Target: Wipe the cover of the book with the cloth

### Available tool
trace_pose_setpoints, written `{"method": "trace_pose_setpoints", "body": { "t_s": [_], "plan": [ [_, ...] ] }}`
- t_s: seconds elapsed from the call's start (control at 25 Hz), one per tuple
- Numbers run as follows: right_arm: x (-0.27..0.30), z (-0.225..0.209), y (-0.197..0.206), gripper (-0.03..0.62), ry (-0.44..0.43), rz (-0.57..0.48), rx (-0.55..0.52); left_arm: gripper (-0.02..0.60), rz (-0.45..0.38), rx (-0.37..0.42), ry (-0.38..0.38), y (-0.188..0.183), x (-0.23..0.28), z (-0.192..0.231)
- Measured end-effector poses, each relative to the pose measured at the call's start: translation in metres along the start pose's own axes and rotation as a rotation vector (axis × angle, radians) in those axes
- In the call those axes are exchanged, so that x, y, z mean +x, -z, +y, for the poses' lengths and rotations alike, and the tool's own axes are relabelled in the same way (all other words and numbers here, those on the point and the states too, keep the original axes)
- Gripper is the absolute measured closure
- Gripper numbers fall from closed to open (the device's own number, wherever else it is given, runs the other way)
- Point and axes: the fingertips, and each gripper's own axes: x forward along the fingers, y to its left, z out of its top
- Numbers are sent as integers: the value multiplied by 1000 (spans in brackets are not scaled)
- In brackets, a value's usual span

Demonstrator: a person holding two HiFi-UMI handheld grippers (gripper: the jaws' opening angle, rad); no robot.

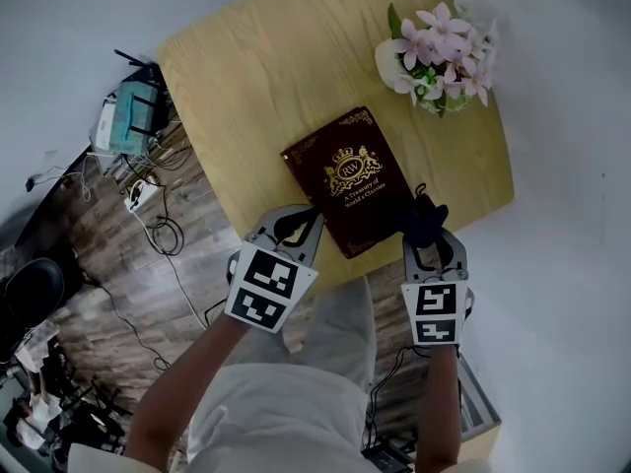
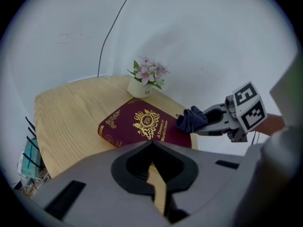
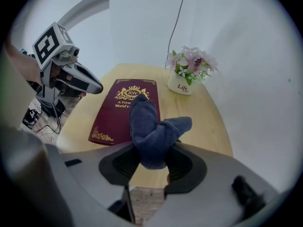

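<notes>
A maroon book (image 1: 347,177) with gold print lies closed on the round wooden table (image 1: 256,67), near its front edge. My right gripper (image 1: 424,233) is shut on a bunched dark blue cloth (image 1: 423,217), which hangs at the book's near right corner. In the right gripper view the cloth (image 3: 152,130) bulges out of the jaws just above the book (image 3: 116,112). My left gripper (image 1: 299,221) sits at the book's near left edge. Its jaws meet with nothing between them, just short of the book (image 2: 139,125). The left gripper view also shows the cloth (image 2: 191,119).
A white pot of pink flowers (image 1: 437,52) stands on the table beyond the book, to the right. Cables and a teal device (image 1: 134,116) lie on the wooden floor to the left. The table's front edge runs just under both grippers.
</notes>
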Motion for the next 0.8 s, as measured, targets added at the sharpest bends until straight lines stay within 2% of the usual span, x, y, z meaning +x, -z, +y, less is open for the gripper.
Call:
{"method": "trace_pose_setpoints", "body": {
  "t_s": [0.24,0.8],
  "plan": [
    [13,-8,-25,433,2,-19,-55,575,-7,-15,-11,-5,5,5],
    [50,8,-118,434,-51,-107,-152,575,-26,-86,-59,-5,0,31]
  ]
}}
